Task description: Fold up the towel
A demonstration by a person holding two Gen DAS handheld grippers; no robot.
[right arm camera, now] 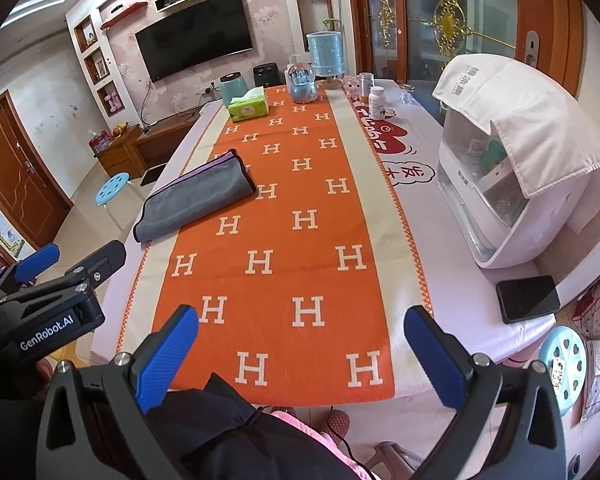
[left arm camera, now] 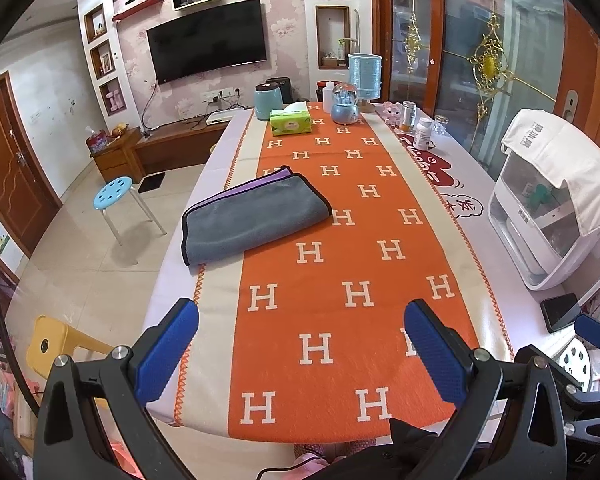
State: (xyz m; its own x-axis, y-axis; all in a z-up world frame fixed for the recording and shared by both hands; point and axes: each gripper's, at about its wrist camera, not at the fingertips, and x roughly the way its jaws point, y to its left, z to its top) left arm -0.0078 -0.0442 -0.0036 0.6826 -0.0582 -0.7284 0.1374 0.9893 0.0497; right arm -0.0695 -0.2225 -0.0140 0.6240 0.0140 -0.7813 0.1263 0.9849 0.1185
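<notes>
Gray towel (left arm camera: 256, 218), already doubled with a purple face showing along its far edge, lying toward the left side of the counter (left arm camera: 476, 184), partly on the orange H-patterned runner (left arm camera: 340, 264) and partly on the runner's pale border. Left tool (left arm camera: 301, 354) and right tool (right arm camera: 301, 354) both spread wide and holding nothing, hovering over the near end of the counter, well apart from the towel. Likely trouble ahead: pinching only the top layer, so the fold slides open; catching the runner along with the towel and dragging it, with tissue box (left arm camera: 291, 122), snow globe (left arm camera: 345, 104) and pill bottles (left arm camera: 423, 133) standing at the far end. Long reach to the left also risky, the towel's near-left corner lying close to the counter edge.
</notes>
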